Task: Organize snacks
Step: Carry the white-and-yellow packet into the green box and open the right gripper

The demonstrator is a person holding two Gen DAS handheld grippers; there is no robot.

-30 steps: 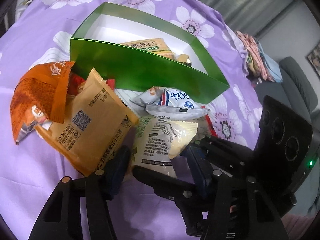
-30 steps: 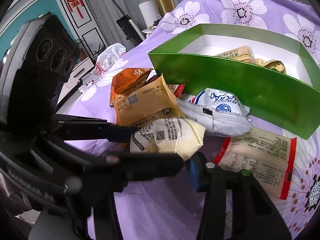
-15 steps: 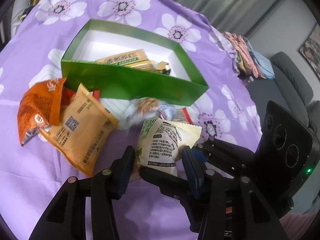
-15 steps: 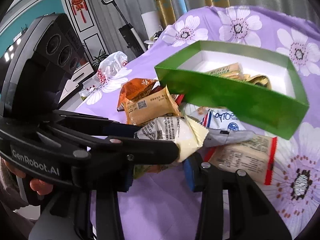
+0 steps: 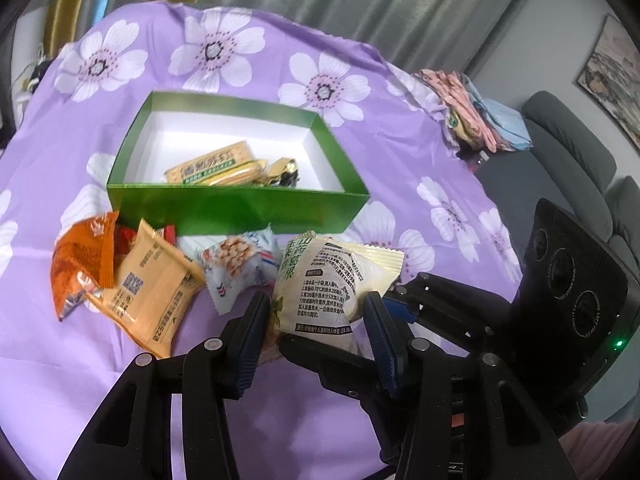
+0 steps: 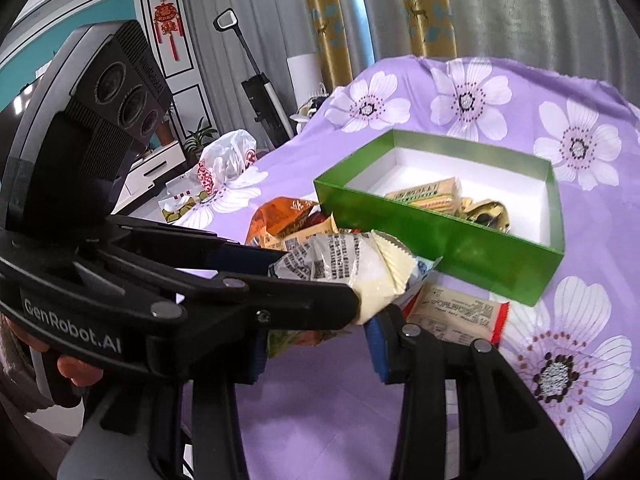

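A cream snack packet (image 5: 332,280) with black print hangs above the purple flowered tablecloth (image 5: 280,60), in front of the green box (image 5: 240,208). My left gripper (image 5: 316,308) is shut on its lower sides. My right gripper (image 6: 316,340) comes in from the right and is shut on the same packet (image 6: 360,268); in the right wrist view the left gripper (image 6: 320,280) crosses in front. The box (image 6: 440,240) holds a cracker pack (image 5: 216,168) and a gold-wrapped sweet (image 5: 284,170).
On the cloth before the box lie an orange packet (image 5: 80,264), a tan packet (image 5: 148,292), a white-and-blue peanut packet (image 5: 240,264) and a red-edged packet (image 6: 456,312). A plastic bag (image 6: 224,164) sits at the table's left edge; a grey sofa (image 5: 568,152) stands beyond.
Both grippers have risen together, lifting the cream packet off the pile. The left jaws have drawn in onto it. The box's inside has come into fuller view.
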